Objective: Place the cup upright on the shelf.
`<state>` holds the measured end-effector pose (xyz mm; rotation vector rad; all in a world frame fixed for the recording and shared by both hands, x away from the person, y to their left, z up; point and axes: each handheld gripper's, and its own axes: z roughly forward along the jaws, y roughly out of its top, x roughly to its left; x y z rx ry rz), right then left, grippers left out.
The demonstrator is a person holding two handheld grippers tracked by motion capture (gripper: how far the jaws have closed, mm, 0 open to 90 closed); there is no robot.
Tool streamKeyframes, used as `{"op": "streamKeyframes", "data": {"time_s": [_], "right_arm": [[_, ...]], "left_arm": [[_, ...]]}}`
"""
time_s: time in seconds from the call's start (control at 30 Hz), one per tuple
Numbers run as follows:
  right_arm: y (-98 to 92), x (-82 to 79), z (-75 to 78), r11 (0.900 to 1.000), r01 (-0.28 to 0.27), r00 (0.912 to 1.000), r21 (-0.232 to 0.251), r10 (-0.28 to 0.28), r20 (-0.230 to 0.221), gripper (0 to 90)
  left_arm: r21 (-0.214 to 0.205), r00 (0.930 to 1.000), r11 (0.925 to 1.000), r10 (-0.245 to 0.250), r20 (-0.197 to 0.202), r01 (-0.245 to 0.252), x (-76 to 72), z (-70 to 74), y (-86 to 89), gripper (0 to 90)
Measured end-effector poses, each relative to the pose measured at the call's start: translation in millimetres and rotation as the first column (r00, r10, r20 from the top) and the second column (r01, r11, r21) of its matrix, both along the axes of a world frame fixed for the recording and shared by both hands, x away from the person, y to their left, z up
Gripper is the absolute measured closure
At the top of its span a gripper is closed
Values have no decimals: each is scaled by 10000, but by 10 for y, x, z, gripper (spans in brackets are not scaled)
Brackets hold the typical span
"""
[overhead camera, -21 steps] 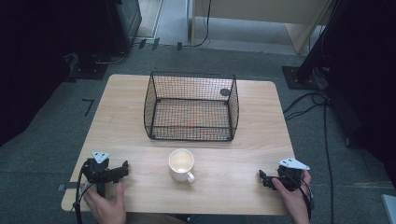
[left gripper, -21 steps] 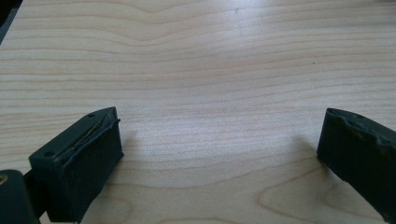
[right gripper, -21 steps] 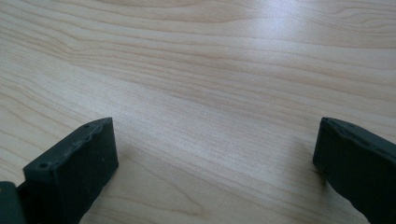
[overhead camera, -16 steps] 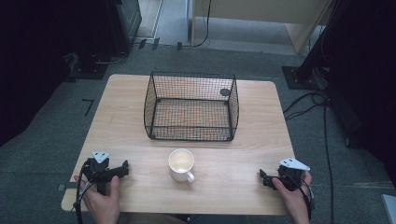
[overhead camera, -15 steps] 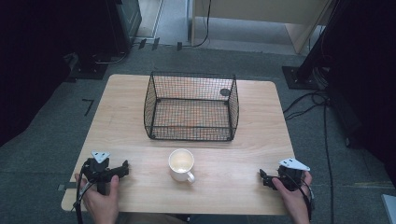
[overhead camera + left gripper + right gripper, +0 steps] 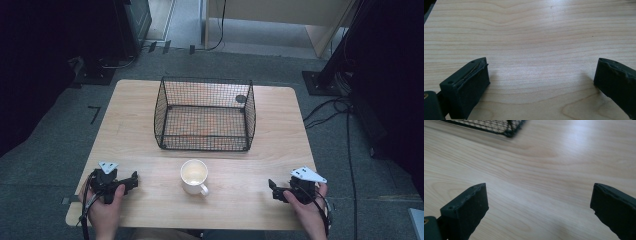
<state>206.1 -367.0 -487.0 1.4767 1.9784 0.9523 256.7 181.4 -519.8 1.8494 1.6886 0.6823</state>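
Observation:
A white mug with its handle toward the front right stands near the table's front middle. Behind it sits a black wire basket, with nothing inside that I can see; one corner of the basket shows in the right gripper view. My left gripper rests at the front left, held in a hand, pointing right toward the mug. Its jaws stand wide apart over bare wood in the left gripper view. My right gripper rests at the front right, pointing left, jaws wide apart with nothing between them.
The light wooden table has rounded corners and a small dark hole behind the basket. Dark stands and cables lie on the grey floor to the right. Bare wood lies between each gripper and the mug.

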Motion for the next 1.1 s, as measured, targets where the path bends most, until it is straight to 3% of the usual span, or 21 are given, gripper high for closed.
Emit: {"op": "streamKeyframes", "data": {"time_s": [0.3, 0.57, 0.83, 0.93, 1.1], "right_arm": [[310, 27, 197, 9974, -631, 9976, 348, 620, 312, 10], [528, 18, 282, 9913, -1225, 9915, 481, 1201, 500, 10], [788, 19, 277, 9764, -2039, 9783, 712, 2004, 532, 10], [926, 18, 269, 9665, -2430, 9696, 827, 2394, 507, 12], [1064, -1, 277, 9553, -2734, 9616, 1121, 2685, 570, 38]], "left_arm": [[2, 10000, 10000, 30, -2, -30, 1, 0, -2, 0], [2, 10000, 10000, 30, -1, -30, 1, 0, -3, 1], [1, 10000, 10000, 30, 0, -30, 1, 0, -2, 1], [1, 10000, 10000, 29, -2, -29, 1, 0, -2, 1], [-1, 10000, 10000, 29, 0, -29, 1, 0, -2, 1]]}}
